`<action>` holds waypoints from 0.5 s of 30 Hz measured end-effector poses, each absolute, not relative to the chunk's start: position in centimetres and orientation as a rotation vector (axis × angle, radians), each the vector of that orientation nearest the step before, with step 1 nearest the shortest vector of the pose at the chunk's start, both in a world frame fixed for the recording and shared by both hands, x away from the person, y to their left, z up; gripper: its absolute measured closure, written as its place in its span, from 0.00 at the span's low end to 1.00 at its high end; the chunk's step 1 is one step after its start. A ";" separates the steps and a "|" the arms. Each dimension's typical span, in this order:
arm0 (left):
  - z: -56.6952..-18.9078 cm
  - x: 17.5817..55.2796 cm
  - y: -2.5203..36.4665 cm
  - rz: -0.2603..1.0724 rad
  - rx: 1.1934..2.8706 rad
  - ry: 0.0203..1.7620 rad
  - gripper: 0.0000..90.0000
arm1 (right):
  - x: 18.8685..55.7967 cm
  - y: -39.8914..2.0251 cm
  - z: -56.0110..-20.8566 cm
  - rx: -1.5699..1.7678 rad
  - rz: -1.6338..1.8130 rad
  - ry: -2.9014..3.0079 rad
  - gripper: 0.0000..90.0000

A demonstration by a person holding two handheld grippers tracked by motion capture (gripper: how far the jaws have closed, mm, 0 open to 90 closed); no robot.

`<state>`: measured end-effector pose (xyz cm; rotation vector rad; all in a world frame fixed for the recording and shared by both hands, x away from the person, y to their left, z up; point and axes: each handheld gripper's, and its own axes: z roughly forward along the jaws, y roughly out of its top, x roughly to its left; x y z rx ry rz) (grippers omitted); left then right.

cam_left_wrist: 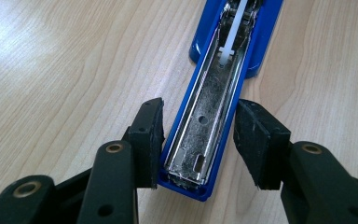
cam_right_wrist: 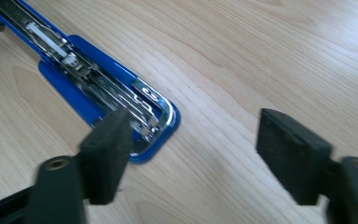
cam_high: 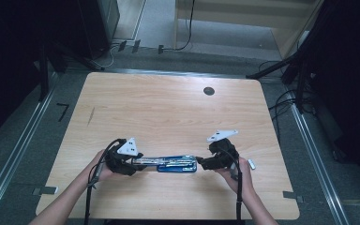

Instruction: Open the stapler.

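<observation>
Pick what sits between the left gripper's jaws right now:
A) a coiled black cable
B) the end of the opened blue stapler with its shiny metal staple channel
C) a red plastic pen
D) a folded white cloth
B: in the left gripper view, the left gripper has its black pads on either side of the opened blue stapler, whose bare metal channel faces up on the wooden table.

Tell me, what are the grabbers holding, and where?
The left gripper clamps the blue stapler's opened metal tray by its sides near the end. The right gripper holds nothing.
</observation>
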<state>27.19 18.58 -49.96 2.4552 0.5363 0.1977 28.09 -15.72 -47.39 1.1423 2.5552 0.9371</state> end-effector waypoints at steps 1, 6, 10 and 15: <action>-50.0 27.2 18.6 0.198 2.455 0.536 0.60 | 28.1 -15.9 -47.3 1.143 0.931 2.557 0.26; -50.0 27.2 18.6 0.195 2.453 0.536 0.60 | 28.4 -16.8 -47.3 1.192 0.862 2.583 0.18; -50.0 27.2 18.6 0.194 2.455 0.534 0.60 | 28.6 -17.2 -47.5 1.210 0.790 2.601 0.15; -50.0 27.3 18.6 0.188 2.461 0.531 0.60 | 28.9 -18.0 -47.7 1.210 0.755 2.620 0.14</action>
